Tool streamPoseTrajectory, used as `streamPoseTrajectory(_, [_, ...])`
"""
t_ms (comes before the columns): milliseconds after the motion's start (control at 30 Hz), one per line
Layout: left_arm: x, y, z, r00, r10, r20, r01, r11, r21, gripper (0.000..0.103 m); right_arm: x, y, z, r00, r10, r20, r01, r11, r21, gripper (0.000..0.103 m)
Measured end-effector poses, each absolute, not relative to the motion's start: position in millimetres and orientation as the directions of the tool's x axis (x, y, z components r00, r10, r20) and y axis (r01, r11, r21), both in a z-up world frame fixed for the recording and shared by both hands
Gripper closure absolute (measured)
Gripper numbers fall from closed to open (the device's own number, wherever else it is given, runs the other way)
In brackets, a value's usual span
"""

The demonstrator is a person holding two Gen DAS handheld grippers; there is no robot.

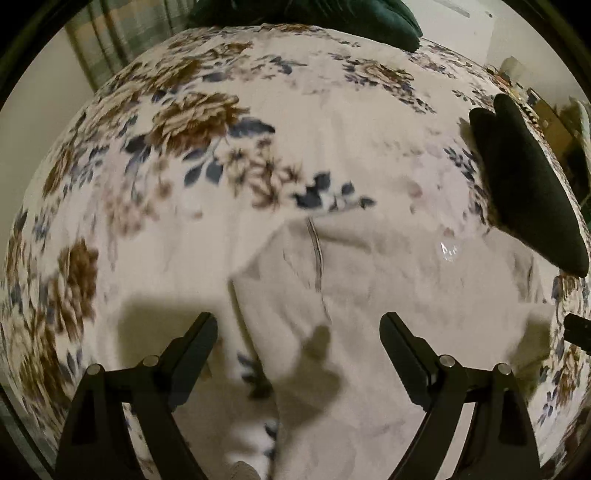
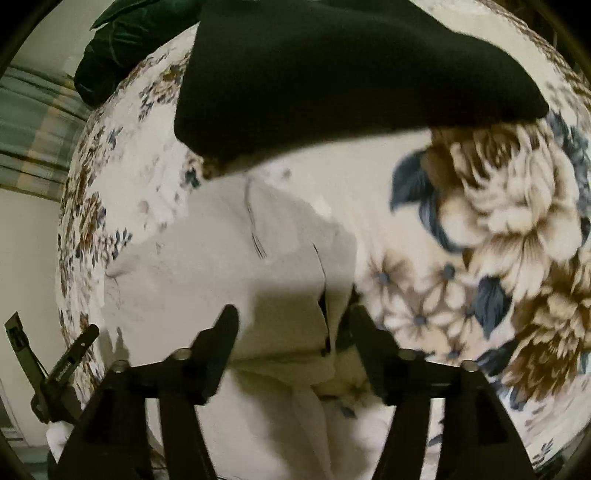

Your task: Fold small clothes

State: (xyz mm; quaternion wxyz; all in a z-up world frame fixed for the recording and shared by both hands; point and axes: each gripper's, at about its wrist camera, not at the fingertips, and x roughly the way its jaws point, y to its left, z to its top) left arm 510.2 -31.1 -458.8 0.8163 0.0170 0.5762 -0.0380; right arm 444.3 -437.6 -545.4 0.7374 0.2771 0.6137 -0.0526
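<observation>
A small pale beige garment (image 1: pixel 369 295) lies spread on a floral blanket (image 1: pixel 184 147); it also shows in the right wrist view (image 2: pixel 229 266). My left gripper (image 1: pixel 299 325) is open and empty, hovering just above the garment's left part. My right gripper (image 2: pixel 291 317) is open, its jaws astride the garment's right edge close above it. A folded black garment (image 1: pixel 524 184) lies to the right of the beige one; in the right wrist view this black garment (image 2: pixel 332 74) lies just beyond the beige one.
A dark green cushion (image 1: pixel 351 18) lies at the far edge of the bed, also seen in the right wrist view (image 2: pixel 122 48). Striped curtains (image 1: pixel 110 40) hang at the back left. The other gripper's tip (image 2: pixel 74 354) shows at lower left.
</observation>
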Motion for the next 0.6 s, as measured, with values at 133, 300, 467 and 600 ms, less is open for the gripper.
streamPoseTrajectory(133, [508,-16,-469,0.289,-0.108,-0.951,0.068,0.993,-0.092,0.013,426,-437,-546,0.223,0.289,-0.931,0.435,0.826,0.36,0.033])
streamPoseTrajectory(300, [460,4,-480,0.188,-0.182,-0.965,0.054,0.983,-0.175,0.013,351,-429,-557,0.162,0.316,-0.935,0.485,0.799,0.355,0.026])
streamPoseTrajectory(467, [382,27,-470,0.114,-0.213,-0.97,0.047,0.977,-0.209,0.013,254,-415,-563,0.094,0.345,-0.934,0.529,0.778,0.34,0.026])
streamPoseTrajectory(600, [314,41,-475,0.066,-0.177,-0.982,0.043,0.984,-0.175,0.013,194,-402,-584,0.053,0.386,-0.921,0.556,0.755,0.348,0.026])
